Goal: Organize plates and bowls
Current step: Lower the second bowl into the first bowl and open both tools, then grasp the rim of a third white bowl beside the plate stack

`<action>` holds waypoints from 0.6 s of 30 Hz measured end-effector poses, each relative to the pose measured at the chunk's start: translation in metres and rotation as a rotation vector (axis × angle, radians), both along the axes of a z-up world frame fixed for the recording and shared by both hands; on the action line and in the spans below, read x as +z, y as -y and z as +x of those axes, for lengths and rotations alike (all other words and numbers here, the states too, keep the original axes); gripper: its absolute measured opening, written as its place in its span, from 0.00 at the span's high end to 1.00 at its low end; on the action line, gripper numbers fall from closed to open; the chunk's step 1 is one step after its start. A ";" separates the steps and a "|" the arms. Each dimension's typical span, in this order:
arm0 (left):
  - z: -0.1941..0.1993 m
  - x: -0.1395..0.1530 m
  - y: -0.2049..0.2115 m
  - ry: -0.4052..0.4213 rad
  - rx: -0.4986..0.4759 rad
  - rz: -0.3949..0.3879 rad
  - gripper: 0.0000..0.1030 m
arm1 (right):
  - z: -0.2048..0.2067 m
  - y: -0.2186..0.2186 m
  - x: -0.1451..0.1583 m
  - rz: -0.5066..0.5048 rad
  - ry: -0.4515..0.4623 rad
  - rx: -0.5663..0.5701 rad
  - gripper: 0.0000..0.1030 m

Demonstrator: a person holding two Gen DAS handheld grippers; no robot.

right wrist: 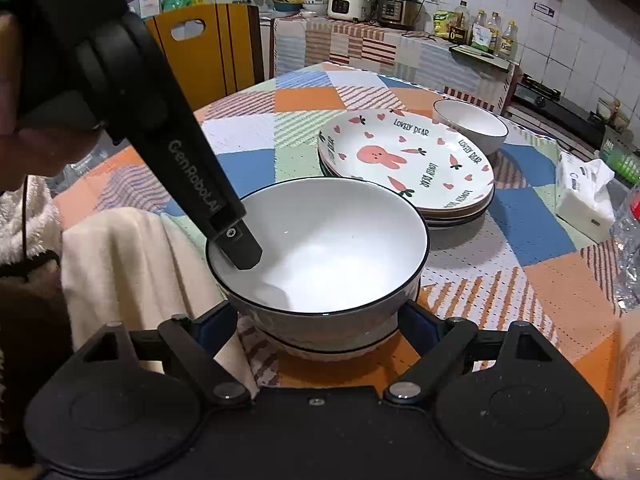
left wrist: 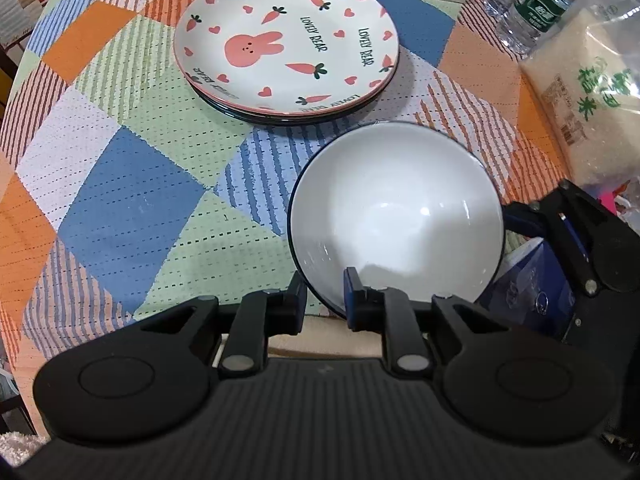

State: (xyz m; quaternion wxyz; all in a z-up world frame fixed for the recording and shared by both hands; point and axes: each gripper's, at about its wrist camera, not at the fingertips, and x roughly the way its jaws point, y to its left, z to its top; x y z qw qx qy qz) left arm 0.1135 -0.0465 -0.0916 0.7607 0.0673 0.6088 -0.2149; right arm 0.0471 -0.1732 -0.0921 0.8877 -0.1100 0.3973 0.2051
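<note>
- "LOVELY BEAR", repeated in dark letters on the white round plate with pink rabbit and carrots (left wrist: 288,46).
- "GenRobot.AI", pale letters along the black plastic left gripper (right wrist: 194,184).

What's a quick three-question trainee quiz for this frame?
1. True or false: the left gripper pinches the rim of the white bowl.
2. What tops the plate stack? A) a plain white plate B) the bunny-and-carrot plate C) a cup
3. Fill in: in the right wrist view, the second bowl stands ___ the plate stack.

Key: 1 true; 2 B; 3 behind.
</note>
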 end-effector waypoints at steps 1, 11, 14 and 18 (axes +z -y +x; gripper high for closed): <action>0.000 -0.001 0.000 0.004 -0.001 0.006 0.82 | 0.000 0.000 0.000 -0.011 -0.001 -0.004 0.13; 0.002 0.021 -0.007 0.008 -0.002 -0.040 0.81 | -0.008 0.016 0.024 -0.003 0.021 0.023 0.13; 0.006 0.036 -0.013 0.006 0.007 -0.072 0.81 | -0.007 0.029 0.040 0.032 0.046 0.027 0.13; 0.017 0.059 -0.015 0.016 0.007 -0.092 0.81 | 0.006 0.049 0.063 0.081 0.085 0.015 0.13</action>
